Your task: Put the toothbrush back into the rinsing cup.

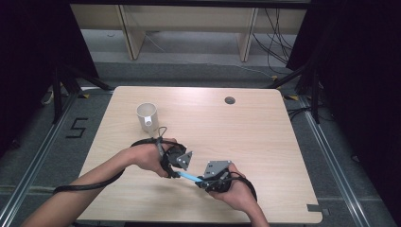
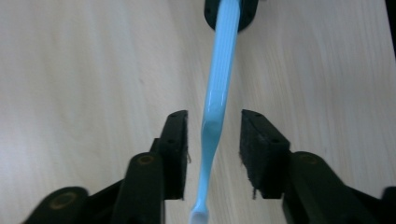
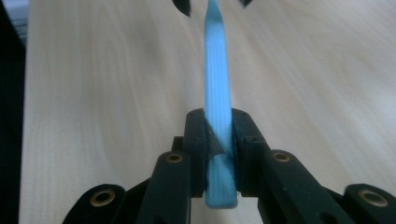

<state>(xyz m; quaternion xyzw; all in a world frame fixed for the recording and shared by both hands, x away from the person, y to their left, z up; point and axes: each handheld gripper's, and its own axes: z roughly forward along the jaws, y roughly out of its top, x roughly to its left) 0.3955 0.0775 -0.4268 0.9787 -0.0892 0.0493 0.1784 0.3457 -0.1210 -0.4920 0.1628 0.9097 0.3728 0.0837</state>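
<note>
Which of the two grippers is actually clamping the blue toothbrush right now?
The right gripper: its pads squeeze the blue toothbrush handle. The left gripper stands open, with gaps either side.

A light wooden table [image 1: 265,137] with rounded corners stands in the middle of the room, and a round cable hole [image 1: 230,100] sits near its far edge. Beyond the table, pale wooden shelving [image 1: 189,23] lines the back wall, with loose black cables [image 1: 276,38] hanging by its right end. Black curtains [image 1: 28,61] close in left and right of the table. The grey floor [image 1: 340,165] around the table carries metal rails [image 1: 33,161], and left of the table a black "5" [image 1: 77,127] is marked on it.
</note>
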